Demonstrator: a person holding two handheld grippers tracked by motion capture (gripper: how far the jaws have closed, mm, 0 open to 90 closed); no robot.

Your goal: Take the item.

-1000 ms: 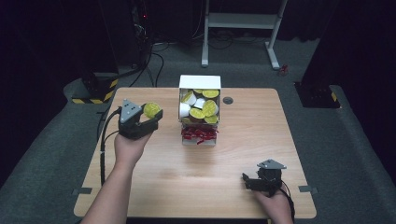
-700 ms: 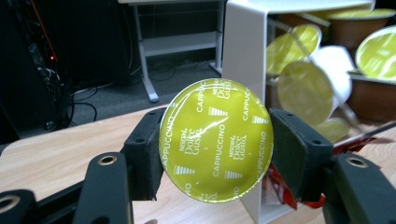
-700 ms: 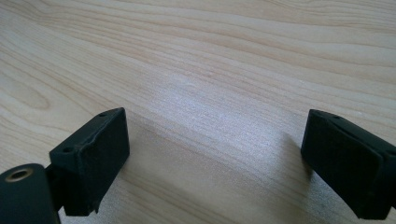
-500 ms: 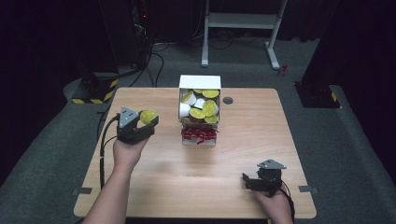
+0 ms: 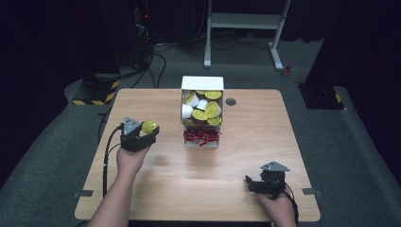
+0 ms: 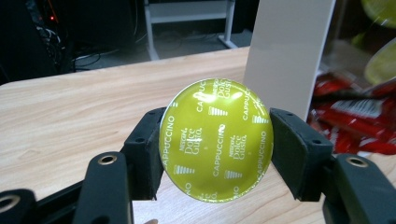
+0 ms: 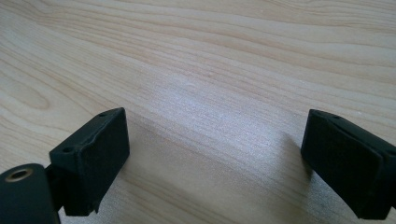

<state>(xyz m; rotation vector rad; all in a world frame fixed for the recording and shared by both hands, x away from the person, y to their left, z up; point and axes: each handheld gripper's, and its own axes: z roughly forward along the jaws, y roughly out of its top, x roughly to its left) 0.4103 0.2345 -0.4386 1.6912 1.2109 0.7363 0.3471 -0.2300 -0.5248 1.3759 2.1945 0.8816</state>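
**One capsule out of the box, many more to go**

We have a round yellow-green foil-topped coffee capsule [image 6: 216, 140] pinched between the two black jaws of our left gripper [image 5: 141, 134]. In the left gripper view the pads press on its rim from both sides, and its printed lid faces the camera. From the high view we hold it over the left part of the light wooden table [image 5: 156, 198], well apart from the white open-fronted cardboard box [image 5: 202, 83] that stands near the far edge. We cannot tell from these pictures whether the capsule hangs clear of the wood or already touches it.

Our right gripper [image 5: 261, 185] rests low at the near right corner of the table. Its jaws are spread wide, with only bare wood between them.

We judge the work to be at an early stage. We see no capsules laid out on the table beside the box. The box holds a heap of yellow-green and white capsules [image 5: 204, 108], with red packets [image 5: 202, 136] spilling out at its foot. What remains, as we read it, is to set this capsule down, release it, and go back to the box for the others.
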